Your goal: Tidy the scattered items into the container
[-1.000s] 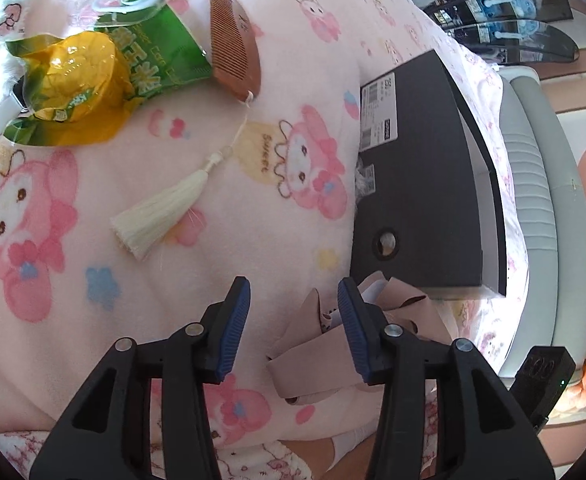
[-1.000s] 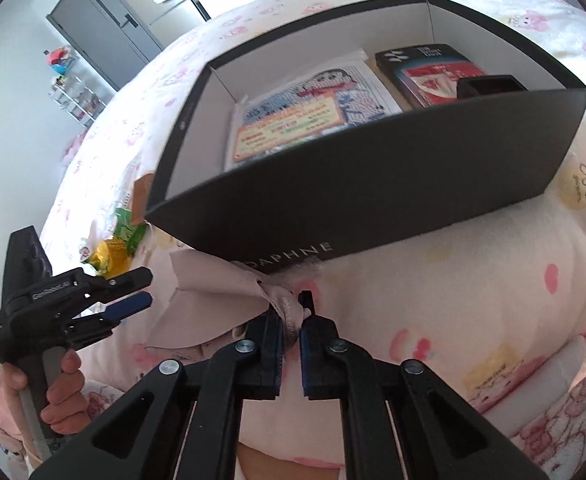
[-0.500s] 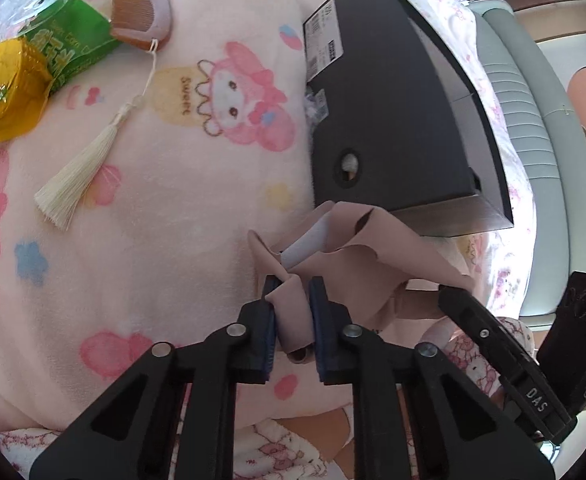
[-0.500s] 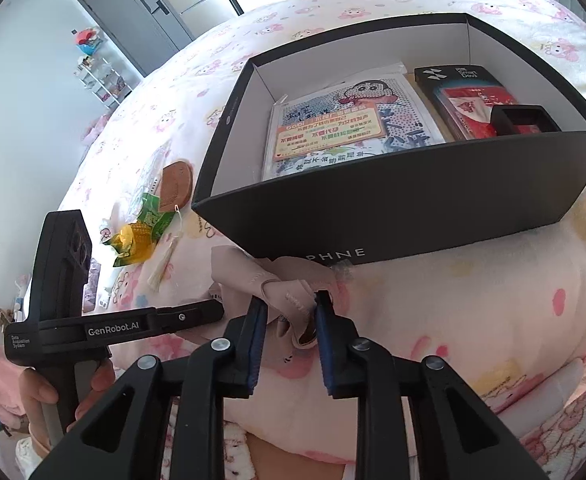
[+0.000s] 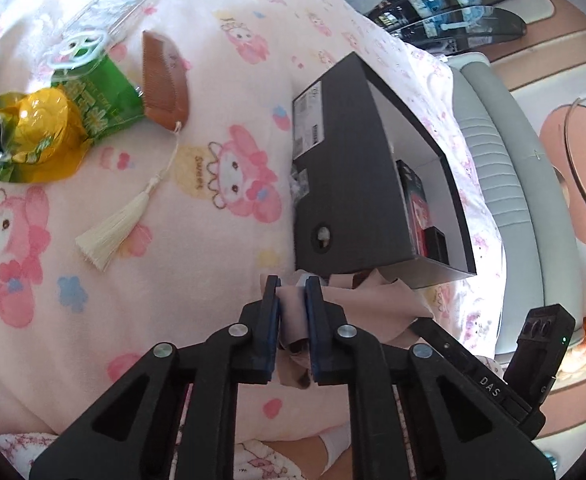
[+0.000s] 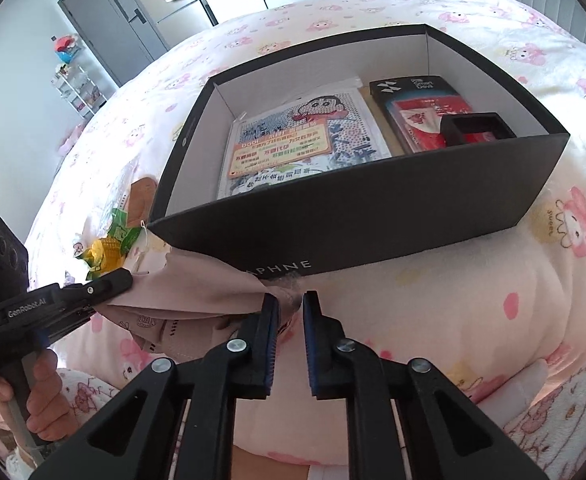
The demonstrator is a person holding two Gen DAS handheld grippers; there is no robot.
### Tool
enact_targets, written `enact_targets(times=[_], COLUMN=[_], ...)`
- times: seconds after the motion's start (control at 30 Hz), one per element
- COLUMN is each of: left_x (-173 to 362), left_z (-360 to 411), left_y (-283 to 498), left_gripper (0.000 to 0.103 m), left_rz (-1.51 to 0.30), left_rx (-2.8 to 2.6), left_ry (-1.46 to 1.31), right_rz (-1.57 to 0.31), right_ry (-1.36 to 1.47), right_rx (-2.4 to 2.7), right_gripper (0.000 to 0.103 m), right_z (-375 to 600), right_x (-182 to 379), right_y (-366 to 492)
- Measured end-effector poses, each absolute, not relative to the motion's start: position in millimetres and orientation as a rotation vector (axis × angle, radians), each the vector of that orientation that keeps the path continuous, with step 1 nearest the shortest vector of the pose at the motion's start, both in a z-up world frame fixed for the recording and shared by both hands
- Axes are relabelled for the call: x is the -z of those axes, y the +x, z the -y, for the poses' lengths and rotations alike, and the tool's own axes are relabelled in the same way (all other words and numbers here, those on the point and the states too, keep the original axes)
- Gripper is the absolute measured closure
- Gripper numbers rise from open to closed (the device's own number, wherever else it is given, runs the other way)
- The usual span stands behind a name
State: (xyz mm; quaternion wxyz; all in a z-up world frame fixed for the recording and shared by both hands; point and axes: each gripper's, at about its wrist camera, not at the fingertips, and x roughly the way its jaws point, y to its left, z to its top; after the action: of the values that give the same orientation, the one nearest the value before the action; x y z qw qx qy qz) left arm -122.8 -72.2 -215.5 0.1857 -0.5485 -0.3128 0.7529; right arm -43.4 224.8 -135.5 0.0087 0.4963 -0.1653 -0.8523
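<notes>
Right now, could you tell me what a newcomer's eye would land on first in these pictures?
Probably the beige crumpled fabric piece, pinched at each end by the left hand-held gripper and right hand-held gripper, in front of the open black cardboard box. Next, the shiny yellow-and-green snack packet beside the brown wooden comb on the pink cartoon blanket.

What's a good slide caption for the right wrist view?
Both hand-held grippers, right and left, pinch a beige cloth in front of the open black box.
</notes>
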Motion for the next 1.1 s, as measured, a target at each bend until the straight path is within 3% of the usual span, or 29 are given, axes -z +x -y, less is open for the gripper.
enact_targets(times=[0.13,0.23,0.33,0.47,0.6,0.7,0.73,0.77,0.8,0.83,1.1], left_x=[227,228,238,262,265,266,264,262,259,255,213], left_z=[79,68,50,40,36,27,24,21,19,17,16], left_y=[-123,-122,-124,-127,-127,-126,-124,-123,-122,-120,-99], left_gripper=[0.076,0.059,0.056,0.055,0.055,0.057,0.07,0.081,0.083,0.087,0.089], left_rz=[0.948,0.898,0.777,0.741,0.716,0.672,0.65,0.633,0.628,0.62,0.656], left_rx=[-2.089,-2.048,-2.039,-1.957,-1.956,-1.961,-1.974,-1.982,-1.992,-2.01,-2.01], left_ry=[-1.585,-1.59,-1.705,-1.864,-1.885,-1.881,-1.87,-1.852,-1.828,-1.805,-1.599], right_rz=[0.592,0.638,0.624,0.682,0.921,0.957,0.958,0.947,0.937,0.933,0.81], right_ry=[1.572,1.569,1.556,1.673,1.758,1.771,1.759,1.749,1.738,1.726,1.528], right_rx=[2.644,2.621,2.627,2.53,2.355,2.316,2.306,2.298,2.291,2.283,2.395], right_gripper=[0.093,0.093,0.089,0.065,0.065,0.065,0.065,0.066,0.071,0.086,0.092], right_z=[-233,-235,-233,-231,-235,-232,-229,-226,-223,-220,-218], right_x=[140,140,139,167,206,219,219,218,216,213,150], right_y=[-44,-43,-44,-52,-59,-63,-63,-63,-63,-63,-48])
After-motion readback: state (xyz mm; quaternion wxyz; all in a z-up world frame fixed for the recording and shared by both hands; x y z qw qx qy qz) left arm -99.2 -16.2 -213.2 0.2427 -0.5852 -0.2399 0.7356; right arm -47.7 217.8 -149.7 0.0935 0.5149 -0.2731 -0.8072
